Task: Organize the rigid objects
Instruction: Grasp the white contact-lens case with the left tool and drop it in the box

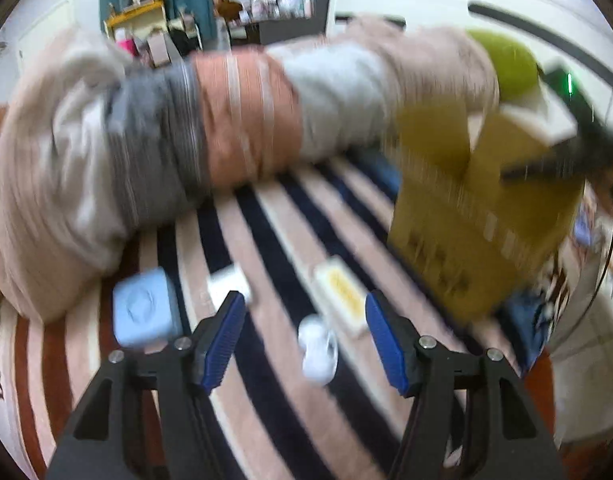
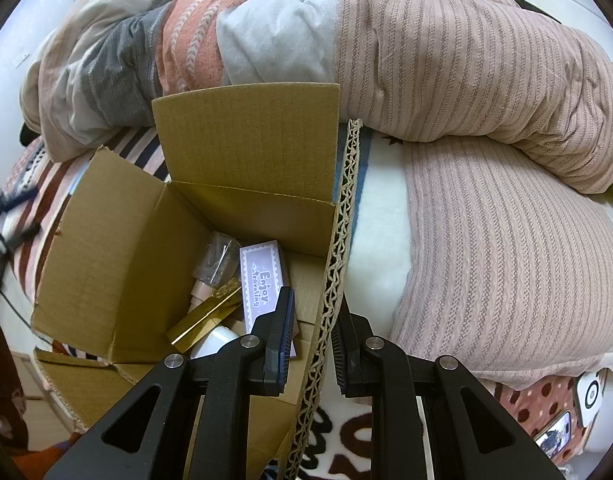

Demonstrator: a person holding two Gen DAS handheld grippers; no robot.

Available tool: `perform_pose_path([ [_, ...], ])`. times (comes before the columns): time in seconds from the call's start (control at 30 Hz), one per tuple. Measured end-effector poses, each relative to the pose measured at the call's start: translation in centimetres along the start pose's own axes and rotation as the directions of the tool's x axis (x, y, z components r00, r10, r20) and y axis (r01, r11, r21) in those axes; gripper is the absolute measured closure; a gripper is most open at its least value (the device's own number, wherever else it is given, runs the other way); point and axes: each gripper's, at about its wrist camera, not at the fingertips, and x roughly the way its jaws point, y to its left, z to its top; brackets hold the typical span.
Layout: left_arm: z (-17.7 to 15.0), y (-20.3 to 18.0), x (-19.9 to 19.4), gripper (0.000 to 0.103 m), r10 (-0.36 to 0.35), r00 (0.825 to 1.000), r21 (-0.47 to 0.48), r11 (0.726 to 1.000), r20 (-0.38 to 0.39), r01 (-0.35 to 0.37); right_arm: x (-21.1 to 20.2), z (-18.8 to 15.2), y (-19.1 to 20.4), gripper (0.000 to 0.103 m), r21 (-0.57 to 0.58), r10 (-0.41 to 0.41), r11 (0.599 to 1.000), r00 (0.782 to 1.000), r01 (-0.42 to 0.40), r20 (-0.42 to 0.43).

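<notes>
The left wrist view is motion-blurred. My left gripper (image 1: pixel 304 304) stands open above a striped blanket, nothing between its blue pads. Just beyond the fingers lie a white rounded item (image 1: pixel 318 350), a flat white-and-yellow box (image 1: pixel 340 300), a small white box (image 1: pixel 228 282) and a pale blue cube (image 1: pixel 144 308). An open cardboard box (image 1: pixel 478 220) stands to the right. In the right wrist view my right gripper (image 2: pixel 314 308) is shut on the corrugated edge of the box flap (image 2: pixel 338 248). Inside the cardboard box (image 2: pixel 126 264) lie a purple "Enjoy traveling" box (image 2: pixel 262 280), a gold bar (image 2: pixel 206 320) and a clear packet (image 2: pixel 218 258).
A rolled duvet (image 2: pixel 446 60) in pink, grey and orange lies across the bed behind the box. A white fleece patch (image 2: pixel 378 240) sits right of the flap. A phone (image 2: pixel 554 436) and a white device (image 2: pixel 590 396) lie at the lower right.
</notes>
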Motion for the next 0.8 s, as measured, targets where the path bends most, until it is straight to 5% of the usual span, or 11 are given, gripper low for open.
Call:
perform_pose_path([
  [0.2, -4.8, -0.6, 4.8, 0.044, -0.007, 0.994, 0.022, 1.000, -0.110, 0.010, 0.0, 0.0, 0.0, 0.089, -0.002, -0.003, 1.000, 1.000, 0.003, 0.000],
  [0.37, -5.3, -1.0, 7.1, 0.044, -0.008, 0.996, -0.004, 1.000, -0.091, 0.008, 0.0, 0.0, 0.0, 0.089, -0.001, -0.002, 1.000, 1.000, 0.002, 0.000],
  [0.5, -5.1, -1.3, 8.7, 0.074, -0.019, 0.994, -0.027, 1.000, -0.107, 0.017, 0.0, 0.0, 0.0, 0.089, 0.001, -0.001, 1.000, 1.000, 0.001, 0.001],
  [0.8, -3.7, -1.3, 5.7, 0.075, 0.005, 1.000, -0.019, 1.000, -0.017, -0.005, 0.0, -0.1, 0.1, 0.089, -0.001, -0.003, 1.000, 1.000, 0.003, 0.001],
])
